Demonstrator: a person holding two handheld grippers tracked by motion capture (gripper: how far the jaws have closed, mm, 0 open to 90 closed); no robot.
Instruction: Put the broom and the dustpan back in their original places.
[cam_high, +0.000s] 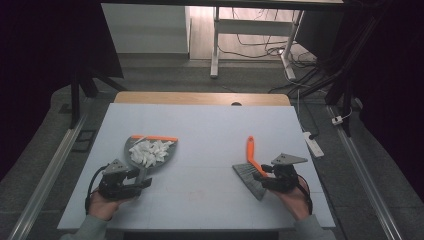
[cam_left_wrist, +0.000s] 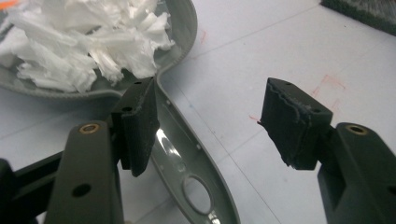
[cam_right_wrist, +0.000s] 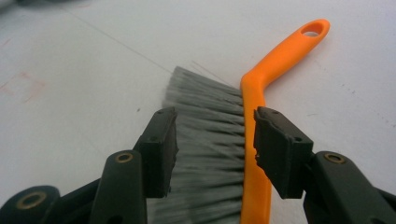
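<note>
A grey dustpan (cam_high: 150, 150) with an orange lip lies on the left half of the white table top (cam_high: 210, 125), loaded with white paper shreds (cam_high: 148, 152). Its handle (cam_left_wrist: 187, 154) runs toward me, just under and beside one pad of my left gripper (cam_left_wrist: 215, 126), which is open and also shows at the pan's near end (cam_high: 141, 181). On the right lies a brush (cam_high: 252, 172) with grey bristles (cam_right_wrist: 210, 135) and an orange handle (cam_right_wrist: 275, 56). My right gripper (cam_right_wrist: 215, 140) stands open astride the brush head; its place on the table (cam_high: 264, 174) is at the brush's near end.
A wooden table edge (cam_high: 200, 98) shows beyond the white top. A white power strip (cam_high: 313, 142) and cables lie on the floor at the right. Metal rails (cam_high: 365, 175) run along both sides. Faint red marks (cam_left_wrist: 327, 86) sit on the table between the two tools.
</note>
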